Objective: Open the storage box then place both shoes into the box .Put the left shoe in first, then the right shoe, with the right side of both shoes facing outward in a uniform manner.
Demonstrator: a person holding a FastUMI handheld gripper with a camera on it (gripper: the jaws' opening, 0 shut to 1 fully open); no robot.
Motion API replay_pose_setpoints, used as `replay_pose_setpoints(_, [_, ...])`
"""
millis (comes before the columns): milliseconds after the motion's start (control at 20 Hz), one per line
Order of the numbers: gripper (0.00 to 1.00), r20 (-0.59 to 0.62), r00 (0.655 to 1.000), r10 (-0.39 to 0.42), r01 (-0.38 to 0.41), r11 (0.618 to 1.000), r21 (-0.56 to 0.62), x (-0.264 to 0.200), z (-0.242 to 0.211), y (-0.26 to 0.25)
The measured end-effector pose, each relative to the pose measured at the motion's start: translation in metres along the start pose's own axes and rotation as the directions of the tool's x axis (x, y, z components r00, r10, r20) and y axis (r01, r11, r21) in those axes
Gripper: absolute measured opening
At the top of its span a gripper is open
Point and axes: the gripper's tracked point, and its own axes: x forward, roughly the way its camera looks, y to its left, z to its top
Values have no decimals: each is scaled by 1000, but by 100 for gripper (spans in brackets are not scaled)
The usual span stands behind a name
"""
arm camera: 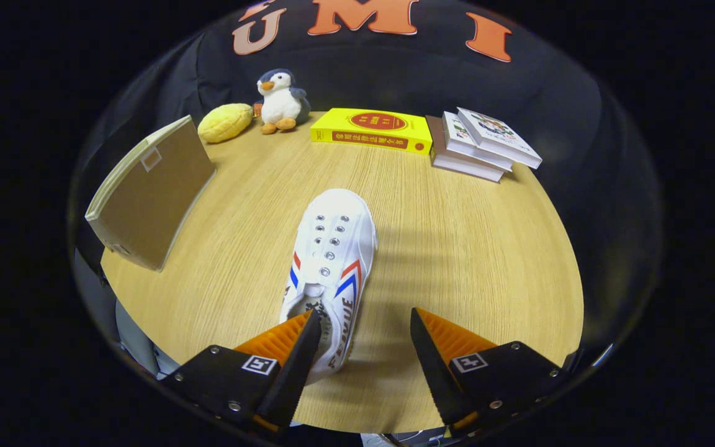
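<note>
1 shoe point(331, 261) lies mid-frame; my gripper point(364, 341) gapes wide, holding nothing, its left finger over the heel. I'd shift left, straddle the heel, then squeeze.

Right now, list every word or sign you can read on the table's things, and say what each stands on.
"UE": end of a word along the white shoe's side; the rest is unclear.
Yellow book: characters too small to read.
Stack of books: covers too blurred.
Brown box: pale sticker, nothing legible.
Gripper, open, one finger over the shoe's heel: square coded markers, no words.
</note>
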Motion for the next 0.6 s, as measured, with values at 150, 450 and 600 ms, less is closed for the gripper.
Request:
replay_pose_setpoints(150, [78, -27, 998, 48, -47, 998, 30, 17, -4, 6])
replay_pose_setpoints(450, [38, 45, 994, 103, -109, 983, 149, 29, 8, 20])
replay_pose_setpoints(600, [14, 42, 997, 65, -73, 974, 216, 31, 9, 12])
